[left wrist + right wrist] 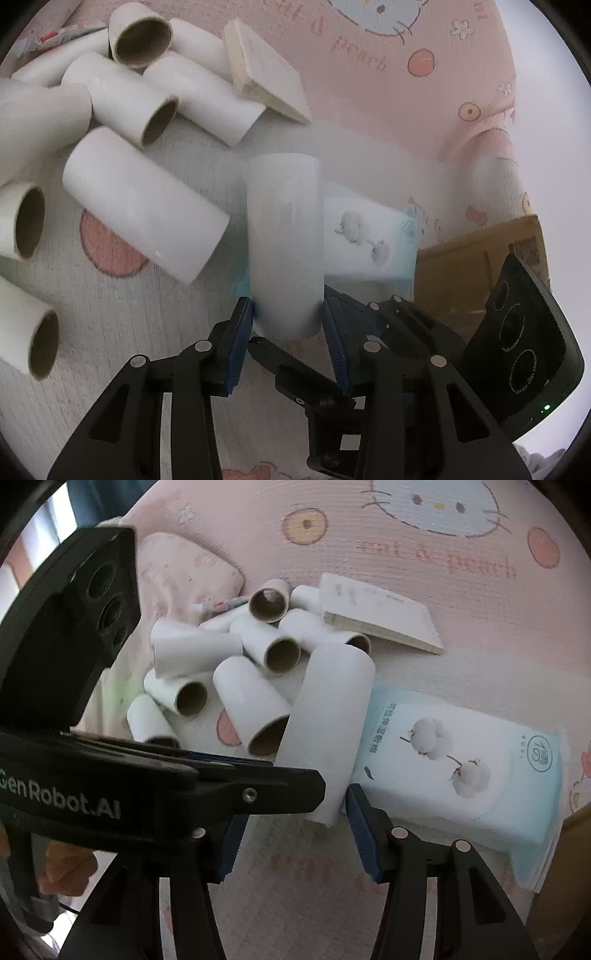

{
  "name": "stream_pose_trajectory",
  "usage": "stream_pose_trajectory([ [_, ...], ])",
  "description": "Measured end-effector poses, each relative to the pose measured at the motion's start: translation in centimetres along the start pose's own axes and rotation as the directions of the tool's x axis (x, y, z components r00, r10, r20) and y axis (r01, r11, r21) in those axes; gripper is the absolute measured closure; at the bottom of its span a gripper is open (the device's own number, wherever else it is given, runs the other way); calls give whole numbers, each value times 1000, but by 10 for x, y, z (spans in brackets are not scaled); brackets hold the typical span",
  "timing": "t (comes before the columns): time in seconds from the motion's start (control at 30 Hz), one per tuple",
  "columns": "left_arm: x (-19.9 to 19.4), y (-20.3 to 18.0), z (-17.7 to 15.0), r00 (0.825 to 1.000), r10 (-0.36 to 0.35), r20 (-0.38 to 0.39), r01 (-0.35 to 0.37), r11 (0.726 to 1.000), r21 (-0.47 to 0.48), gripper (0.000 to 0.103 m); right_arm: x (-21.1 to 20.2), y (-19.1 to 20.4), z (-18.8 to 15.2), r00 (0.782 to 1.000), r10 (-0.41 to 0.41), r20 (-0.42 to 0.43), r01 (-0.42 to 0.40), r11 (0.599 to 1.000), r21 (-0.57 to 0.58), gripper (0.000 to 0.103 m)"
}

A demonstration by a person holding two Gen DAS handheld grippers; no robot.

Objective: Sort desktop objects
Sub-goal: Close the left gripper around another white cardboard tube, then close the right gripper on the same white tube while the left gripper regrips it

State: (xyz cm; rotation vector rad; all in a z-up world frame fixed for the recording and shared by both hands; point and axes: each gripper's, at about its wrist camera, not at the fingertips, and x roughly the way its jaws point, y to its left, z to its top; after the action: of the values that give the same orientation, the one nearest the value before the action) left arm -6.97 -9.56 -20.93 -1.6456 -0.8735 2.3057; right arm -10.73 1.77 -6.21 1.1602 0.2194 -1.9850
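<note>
The left gripper (288, 314) has its fingers clamped on 1 white cardboard tube (283, 236), above a wipes pack (461, 768). The right gripper (295, 834) waits below, fingers apart. The smooth tube might slip and roll into the tube pile (229, 664)

Your left wrist view: soft, dim, even light; held tube (283, 243) and tissue pack (369, 240) smeared by blur, hazy. Right wrist view sharper, brighter; daylight glare at window (44, 520) upper left. Both: strong fisheye bending, dark corners, faint shadows.
</note>
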Motion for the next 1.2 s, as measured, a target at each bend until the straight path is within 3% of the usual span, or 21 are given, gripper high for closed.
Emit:
stream_pose_trajectory([
  [0.23, 6, 2, -16, 1000, -15, -12, 15, 999, -33, 60, -1, 5, -20, 1000, -2, -30, 1, 999, -35, 52],
  [0.4, 3, -8, -23, 1000, 21, -22, -21, 1000, 6, 60, -1, 7, -30, 998, 10, -56, -12, 999, -46, 52],
  [0.53, -13, -9, -18, 999, 16, 31, -16, 1000, 8, 44, -6, 5, -31, 997, 58, -50, -58, 998, -2, 51],
  [0.67, -20, 1, -4, 996, -66, 64, 71, 995, -74, 40, -8, 0, -25, 998, 42, -45, -40, 999, 34, 45],
  [0.87, -18, 18, 8, 988, -127, 87, 140, 974, -176, 40, -11, -8, -12, 995, 98, -11, -96, 988, 119, 36],
  [1.13, -11, 7, 20, 992, -66, 105, 81, 986, -144, 40, -3, -18, 5, 993, 119, -18, -114, 976, 185, 36],
  [1.2, -7, 8, 22, 994, -58, 89, 70, 987, -142, 56, 0, -19, 9, 991, 135, -17, -129, 971, 202, 36],
])
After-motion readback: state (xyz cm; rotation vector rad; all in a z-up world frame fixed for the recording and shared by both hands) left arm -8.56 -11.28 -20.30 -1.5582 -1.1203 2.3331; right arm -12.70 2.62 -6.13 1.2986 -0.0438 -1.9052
